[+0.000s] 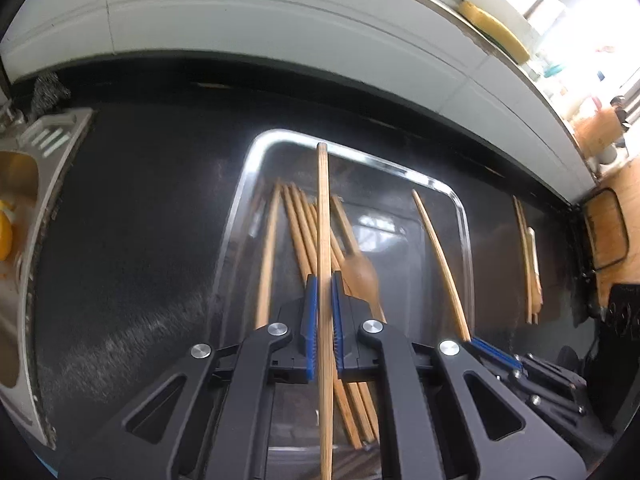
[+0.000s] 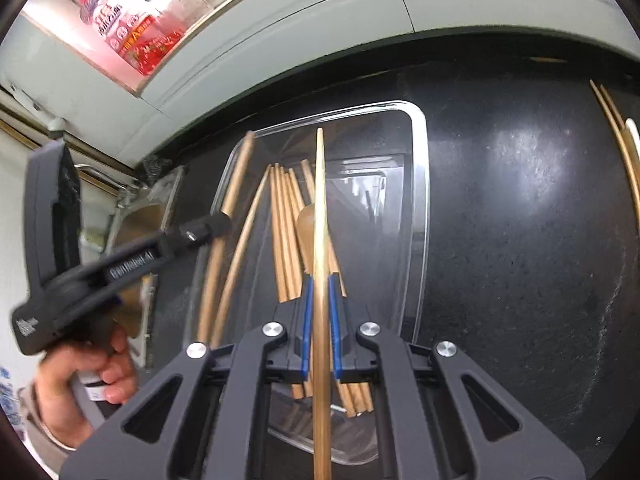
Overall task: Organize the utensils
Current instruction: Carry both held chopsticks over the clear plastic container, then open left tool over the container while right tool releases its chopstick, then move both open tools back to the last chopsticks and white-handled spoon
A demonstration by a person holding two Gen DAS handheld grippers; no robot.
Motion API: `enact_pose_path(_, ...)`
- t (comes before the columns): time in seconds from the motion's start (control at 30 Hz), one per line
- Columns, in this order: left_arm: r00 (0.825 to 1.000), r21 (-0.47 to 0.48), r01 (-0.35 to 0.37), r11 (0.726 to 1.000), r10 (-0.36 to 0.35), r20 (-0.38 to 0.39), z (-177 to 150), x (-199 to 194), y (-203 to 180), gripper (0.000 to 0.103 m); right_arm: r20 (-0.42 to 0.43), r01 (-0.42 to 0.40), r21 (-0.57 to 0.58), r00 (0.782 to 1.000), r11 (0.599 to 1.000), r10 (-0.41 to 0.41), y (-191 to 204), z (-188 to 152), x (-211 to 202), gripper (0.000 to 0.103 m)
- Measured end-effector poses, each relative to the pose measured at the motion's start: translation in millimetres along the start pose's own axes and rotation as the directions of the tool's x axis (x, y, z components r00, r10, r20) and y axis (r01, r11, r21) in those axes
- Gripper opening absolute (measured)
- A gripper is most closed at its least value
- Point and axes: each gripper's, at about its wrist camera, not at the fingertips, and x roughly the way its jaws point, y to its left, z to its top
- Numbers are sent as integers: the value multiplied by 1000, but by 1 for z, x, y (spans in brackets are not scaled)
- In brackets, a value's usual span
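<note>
Clear tray [image 1: 460,208] sitting on black counter [image 1: 140,220], holding loose chopsticks [image 1: 298,224] plus wooden spoon [image 2: 308,224]; left gripper [image 1: 325,316] pinching one chopstick [image 1: 323,216] above tray; right gripper [image 2: 319,320] pinching thin wooden stick [image 2: 320,200] above tray; left view alone showing sink [image 1: 36,184]; right view alone showing person's hand [image 2: 80,376] gripping left tool, its lettering too blurred to read; red packets [image 2: 140,40] on shelf, print illegible.

Tan chopsticks [image 1: 298,224], clear tray [image 1: 460,216], speckled black counter [image 1: 140,220].
</note>
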Motion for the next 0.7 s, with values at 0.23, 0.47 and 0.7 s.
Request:
enact_pose_path(0.23,995,-24,-52,998,54,82,21,-29,4,98,204,288,-312,951,906,-232,13,-16,-27,97)
enact_pose_path(0.47,985,18,-68,998,64,159,25,-34,-25,98,215,392,-250,914,885,-344,-37,-30,-34,97)
enact_pose_path(0.7,998,150,-1,989,-9,67,11,3,-96,98,189,424,-115,897,898,-400,-98,-42,-58,97)
